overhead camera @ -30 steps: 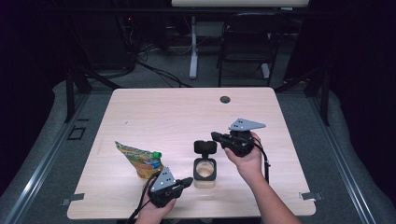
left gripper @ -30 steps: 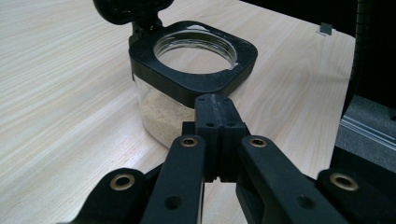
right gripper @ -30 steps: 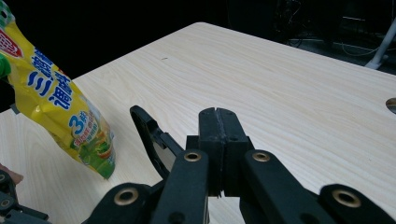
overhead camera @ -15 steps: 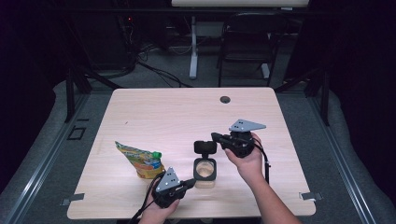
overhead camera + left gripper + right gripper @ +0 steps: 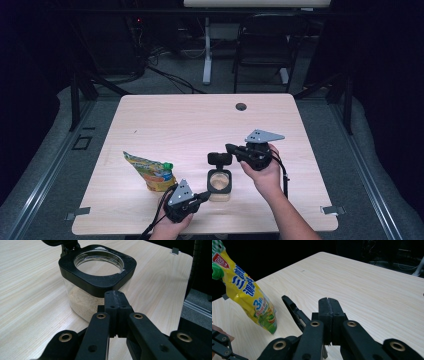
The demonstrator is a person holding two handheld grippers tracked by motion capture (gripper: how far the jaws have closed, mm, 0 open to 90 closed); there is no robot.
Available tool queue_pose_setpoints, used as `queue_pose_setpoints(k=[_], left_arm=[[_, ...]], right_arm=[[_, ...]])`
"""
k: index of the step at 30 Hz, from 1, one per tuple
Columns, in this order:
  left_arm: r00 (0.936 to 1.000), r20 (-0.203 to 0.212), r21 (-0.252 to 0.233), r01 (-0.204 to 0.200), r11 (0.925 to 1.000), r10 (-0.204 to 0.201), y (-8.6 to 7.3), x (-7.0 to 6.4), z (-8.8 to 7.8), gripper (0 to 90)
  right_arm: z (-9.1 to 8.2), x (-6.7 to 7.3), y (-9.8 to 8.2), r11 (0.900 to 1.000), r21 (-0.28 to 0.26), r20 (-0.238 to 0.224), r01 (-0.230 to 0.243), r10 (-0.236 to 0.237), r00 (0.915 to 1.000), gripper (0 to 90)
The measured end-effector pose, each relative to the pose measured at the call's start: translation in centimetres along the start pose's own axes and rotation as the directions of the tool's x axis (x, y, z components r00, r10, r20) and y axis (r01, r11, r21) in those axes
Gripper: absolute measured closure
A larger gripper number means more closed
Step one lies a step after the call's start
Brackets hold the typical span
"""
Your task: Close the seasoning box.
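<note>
A square clear jar (image 5: 219, 184) with a black rim stands near the table's front edge, its hinged black lid (image 5: 219, 159) flipped up behind it. Tan powder fills the lower part of the jar (image 5: 82, 300). My left gripper (image 5: 205, 194) is shut, with its tips (image 5: 115, 294) right at the jar's near rim. My right gripper (image 5: 231, 148) is also shut and hovers just right of the raised lid, whose edge (image 5: 294, 309) shows beside its tips (image 5: 328, 301). Left of the jar stands a yellow pouch (image 5: 150, 170) with a green cap (image 5: 168, 165).
The light wooden table (image 5: 190, 125) has a dark grommet hole (image 5: 241, 106) near its far edge. A chair (image 5: 265, 45) and a white stand (image 5: 207, 55) are on the floor beyond it. The pouch (image 5: 249, 295) leans at the left of the right gripper view.
</note>
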State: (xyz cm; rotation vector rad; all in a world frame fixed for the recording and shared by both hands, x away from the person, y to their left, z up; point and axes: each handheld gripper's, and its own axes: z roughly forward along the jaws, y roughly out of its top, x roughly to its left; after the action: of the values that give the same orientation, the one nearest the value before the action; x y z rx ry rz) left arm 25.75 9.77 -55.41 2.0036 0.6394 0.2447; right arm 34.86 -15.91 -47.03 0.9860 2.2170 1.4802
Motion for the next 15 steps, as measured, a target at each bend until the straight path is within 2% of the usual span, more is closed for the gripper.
queue_pose_setpoints(k=[15], left_arm=[[1.0,0.002,-0.003,0.001,1.0,-0.001,-0.04,0.02,0.02,89.9]], right_arm=[[-0.34,0.94,-0.69,1.0,-0.012,-0.029,0.005,-0.005,0.9996,88.9]])
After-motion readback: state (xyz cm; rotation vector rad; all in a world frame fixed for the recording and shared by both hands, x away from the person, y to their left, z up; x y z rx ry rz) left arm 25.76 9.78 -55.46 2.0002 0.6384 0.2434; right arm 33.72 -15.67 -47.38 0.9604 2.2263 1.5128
